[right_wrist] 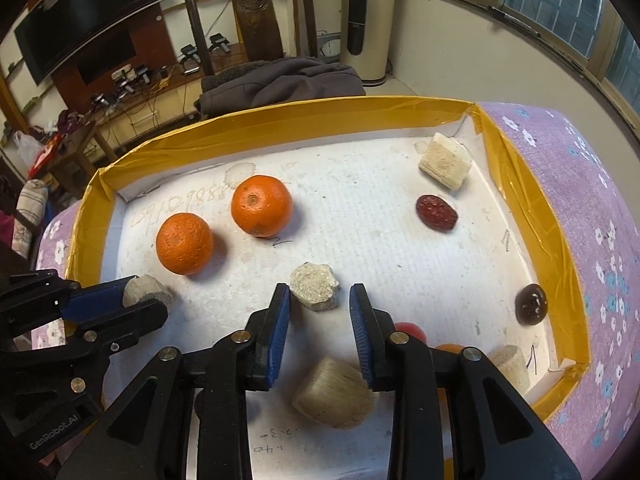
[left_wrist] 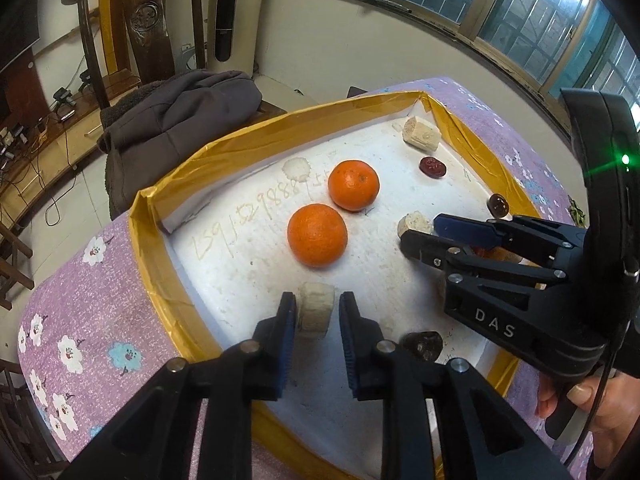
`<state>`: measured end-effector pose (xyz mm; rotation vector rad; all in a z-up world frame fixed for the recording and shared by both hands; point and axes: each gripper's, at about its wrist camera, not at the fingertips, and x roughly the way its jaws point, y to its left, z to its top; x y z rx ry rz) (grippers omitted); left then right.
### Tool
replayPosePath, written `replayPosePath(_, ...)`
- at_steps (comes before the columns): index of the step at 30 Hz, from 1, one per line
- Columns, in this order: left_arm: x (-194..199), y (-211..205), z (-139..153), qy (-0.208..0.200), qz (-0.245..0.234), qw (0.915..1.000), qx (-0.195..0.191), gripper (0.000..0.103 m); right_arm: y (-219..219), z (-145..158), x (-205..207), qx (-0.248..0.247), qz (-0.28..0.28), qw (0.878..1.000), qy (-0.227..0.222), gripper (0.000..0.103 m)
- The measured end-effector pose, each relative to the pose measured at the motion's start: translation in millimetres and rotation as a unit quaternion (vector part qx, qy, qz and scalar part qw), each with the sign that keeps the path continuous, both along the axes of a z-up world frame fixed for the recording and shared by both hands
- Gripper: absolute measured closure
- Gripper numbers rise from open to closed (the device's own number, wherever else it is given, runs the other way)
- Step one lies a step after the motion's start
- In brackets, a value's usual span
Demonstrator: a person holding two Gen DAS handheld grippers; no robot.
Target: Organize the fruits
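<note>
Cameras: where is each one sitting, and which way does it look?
Left wrist: sits on the left claw, looks down into the tray; a pale chunk lies between its fingers; the right claw and a hand show.
Right wrist: sits on the right claw, looks down at another pale chunk; the left claw shows.
Shared: two oranges.

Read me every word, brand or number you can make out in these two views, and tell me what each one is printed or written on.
"DAS": on the right gripper.
"GenRobot.AI": on the left gripper.
Handwritten digits, only partly legible: on the white foam tray floor beside the oranges.
Small pen marks near the tray's near edge and a "1" by its right wall: too small to read surely.
</note>
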<state>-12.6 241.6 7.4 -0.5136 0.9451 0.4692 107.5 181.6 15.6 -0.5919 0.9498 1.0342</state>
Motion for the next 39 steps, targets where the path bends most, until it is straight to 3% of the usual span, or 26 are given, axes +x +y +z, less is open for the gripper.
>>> replayPosePath(2,-1.1,-0.4,1.5,-0.001,0.001,1.0000,0.004,0.067,-4.0,3.4,-0.6,0.003,-0.003,1.000,-0.003,0.070)
replayPosePath(6,-5.3,2.7,5.1,-0.005,0.005,1.0000,0.001,0.067,-11.4,10.3,-0.5,0.008,-0.011,1.000,-0.010,0.070)
replayPosePath(12,-19.1,4.4,16.0,-0.011,0.003,0.9998,0.014,0.058,-26.6,21.2,0.8,0.024,-0.038,0.999,-0.008,0.066)
replayPosePath(16,-31.2,4.4,29.3,-0.024,-0.002,0.9991,0.034,0.043,-42.5,30.1,-5.4,0.037,-0.062,0.997,-0.006,0.058)
replayPosePath(19,-40.4,4.6,36.5,-0.021,-0.003,0.9982,0.056,0.024,-55.8,35.8,-14.0,0.044,-0.079,0.996,-0.017,0.047)
replayPosePath(25,-59.3,9.8,39.4,-0.022,-0.023,0.9973,0.067,0.020,-92.5,48.3,-41.0,0.064,-0.131,0.989,-0.026,0.034)
replayPosePath(30,-68.2,11.8,40.4,-0.042,-0.053,0.9948,0.076,0.020,-120.0,55.1,-68.1,0.069,-0.188,0.979,-0.044,0.031)
replayPosePath(33,-68.8,8.9,44.9,-0.064,-0.090,0.9893,0.094,0.019,-132.5,59.9,-87.5,0.065,-0.233,0.968,-0.063,0.026)
replayPosePath(35,-68.3,5.2,50.4,-0.085,-0.122,0.9829,0.108,0.014,-137.0,61.7,-98.2,0.060,-0.264,0.960,-0.072,0.022)
replayPosePath(38,-65.2,-3.8,56.7,-0.110,-0.178,0.9673,0.144,0.001,-143.2,63.4,-116.6,0.059,-0.325,0.941,-0.078,0.021)
replayPosePath(39,-63.9,-6.8,58.3,-0.114,-0.194,0.9620,0.154,0.000,-145.5,63.0,-121.5,0.062,-0.345,0.933,-0.079,0.020)
